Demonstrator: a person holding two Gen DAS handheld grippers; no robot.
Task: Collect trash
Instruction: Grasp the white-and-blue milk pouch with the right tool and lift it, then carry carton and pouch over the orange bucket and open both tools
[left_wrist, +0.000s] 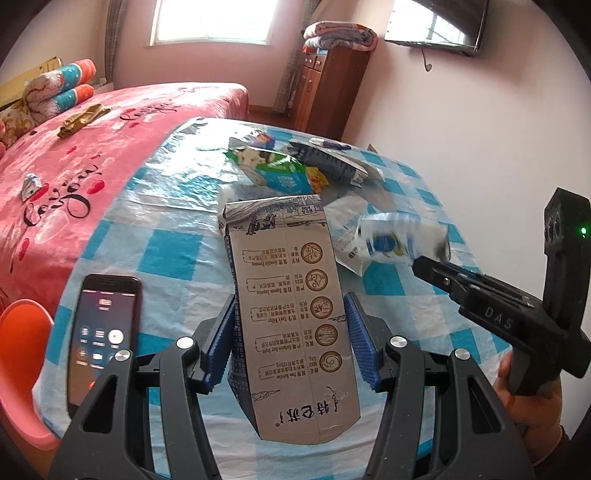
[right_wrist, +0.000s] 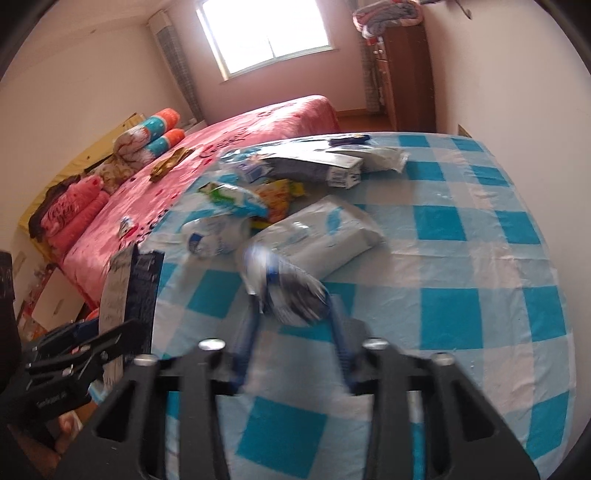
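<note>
My left gripper (left_wrist: 291, 314) is shut on a tall grey milk carton (left_wrist: 291, 295) with printed round emblems, held above the checked table (left_wrist: 166, 236). The carton and left gripper also show at the left of the right wrist view (right_wrist: 125, 280). My right gripper (right_wrist: 291, 310) is shut on a crumpled white-and-blue wrapper (right_wrist: 288, 288), blurred by motion; it shows in the left wrist view too (left_wrist: 402, 236). More trash lies at the table's far side: a green-and-blue snack bag (left_wrist: 273, 166), a flattened dark carton (left_wrist: 328, 160) and a white pouch (right_wrist: 325, 229).
A black phone (left_wrist: 101, 332) with a lit screen lies on the table near left. An orange chair (left_wrist: 22, 354) stands left of the table. A pink bed (left_wrist: 92, 147) with pillows lies beyond. A wooden cabinet (left_wrist: 328, 88) stands at the far wall.
</note>
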